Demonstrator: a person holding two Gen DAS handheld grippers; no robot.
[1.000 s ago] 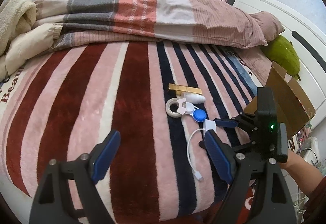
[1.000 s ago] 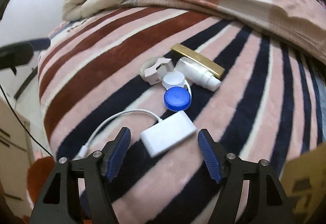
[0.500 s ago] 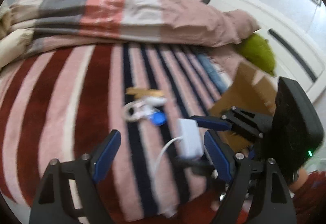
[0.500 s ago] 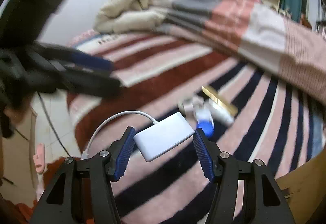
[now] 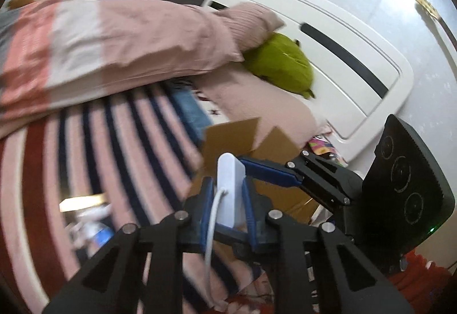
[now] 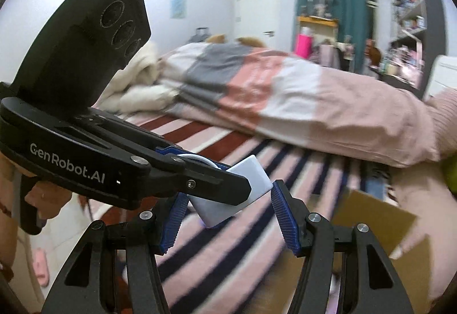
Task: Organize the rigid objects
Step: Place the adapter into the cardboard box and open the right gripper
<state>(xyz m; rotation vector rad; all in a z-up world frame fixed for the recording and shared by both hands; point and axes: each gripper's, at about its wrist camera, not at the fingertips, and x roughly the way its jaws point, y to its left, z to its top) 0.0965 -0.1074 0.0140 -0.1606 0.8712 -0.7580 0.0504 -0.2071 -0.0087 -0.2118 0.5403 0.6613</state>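
Handing off white adapter [image 5: 230,190]: your left gripper [image 5: 227,194] clamped on its flat faces, cable [image 5: 212,234] dangling below. Right gripper [image 6: 228,221] spread wide, adapter between pads, apparently no contact. Looks light, stiff, smooth plastic, likely slippery; grip body, not cable. Cardboard box [image 5: 272,168] just ahead of left gripper.

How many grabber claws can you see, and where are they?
2. The left gripper is shut on the white adapter. The right gripper sits around the same adapter from the opposite side, near the cardboard box; its grip is unclear.
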